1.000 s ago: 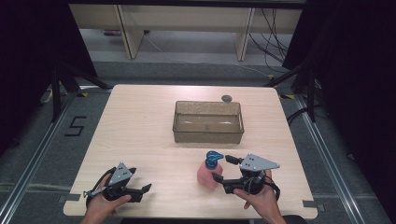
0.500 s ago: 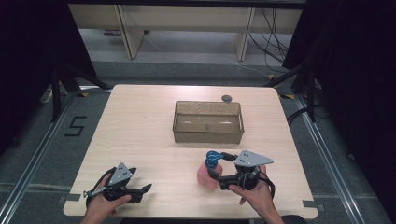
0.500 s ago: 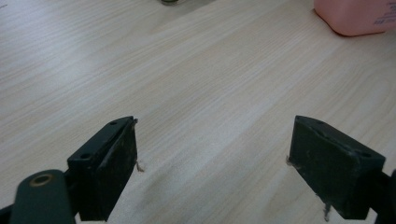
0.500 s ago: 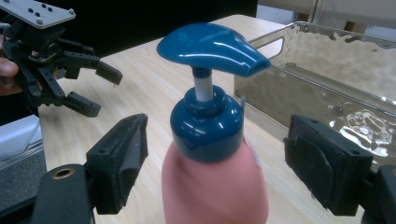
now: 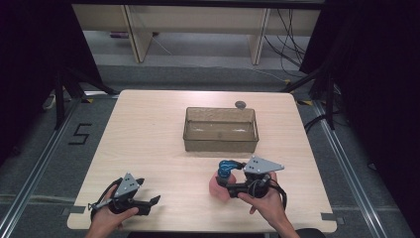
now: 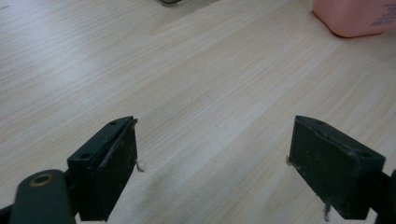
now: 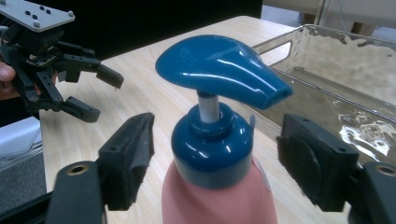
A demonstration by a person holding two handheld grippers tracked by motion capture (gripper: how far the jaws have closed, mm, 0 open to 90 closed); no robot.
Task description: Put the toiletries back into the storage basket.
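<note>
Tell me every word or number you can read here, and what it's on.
"5": black numeral on the floor left of the table.
Raised lettering on the blue pump head of the pink bottle: too blurred to read.
Print on the bottle's pink side, in the left gripper view: too small.

A big black "5" is marked on the floor (image 5: 79, 134) left of the counter (image 5: 148, 144). Raised lettering sits on the blue pump head (image 7: 219, 65), and small print on the pink bottle (image 6: 355, 16), both too blurred to read.
</note>
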